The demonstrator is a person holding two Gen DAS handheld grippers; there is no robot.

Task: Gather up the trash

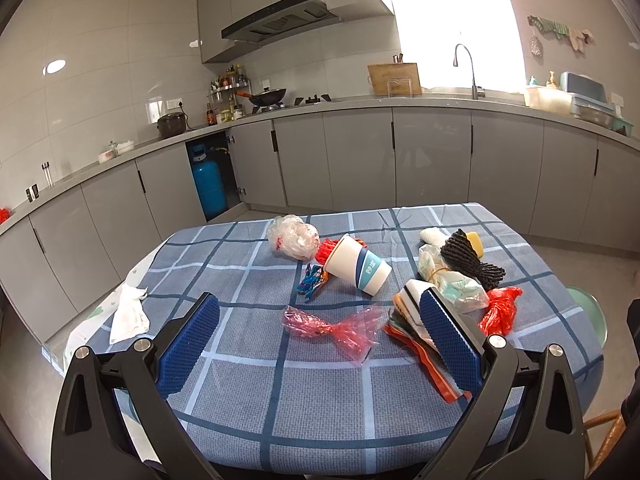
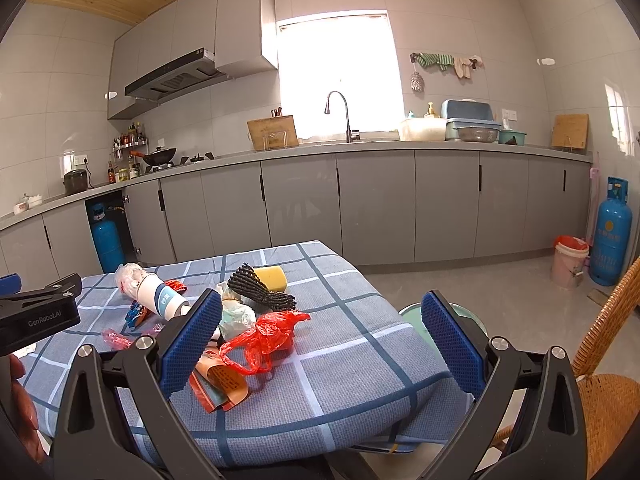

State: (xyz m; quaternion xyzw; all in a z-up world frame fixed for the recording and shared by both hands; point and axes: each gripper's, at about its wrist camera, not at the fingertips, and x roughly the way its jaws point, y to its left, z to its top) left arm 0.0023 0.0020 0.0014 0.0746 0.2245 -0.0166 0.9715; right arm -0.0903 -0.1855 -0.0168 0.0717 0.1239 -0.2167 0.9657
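Note:
Trash lies on a blue checked tablecloth [image 1: 280, 392]. A tipped paper cup [image 1: 356, 266], a clear plastic bag [image 1: 292, 237], a pink wrapper [image 1: 336, 328], a blue candy wrapper [image 1: 312, 280], a red bag [image 1: 500, 308], an orange packet [image 1: 424, 354] and a white tissue [image 1: 128, 312] show in the left wrist view. My left gripper [image 1: 320, 340] is open above the near table, the pink wrapper between its fingers. My right gripper [image 2: 320, 344] is open and empty over the table's right edge, near the red bag [image 2: 264, 336] and orange packet [image 2: 220, 384]. The cup [image 2: 162, 296] lies beyond.
A black scrubbing cloth [image 2: 260, 290] and yellow sponge [image 2: 272, 276] lie at the table's far side. A bin lined with a red bag [image 2: 570, 258] stands by a blue gas cylinder [image 2: 612, 236]. A wicker chair [image 2: 600, 360] and green stool [image 2: 412, 312] stand to the right.

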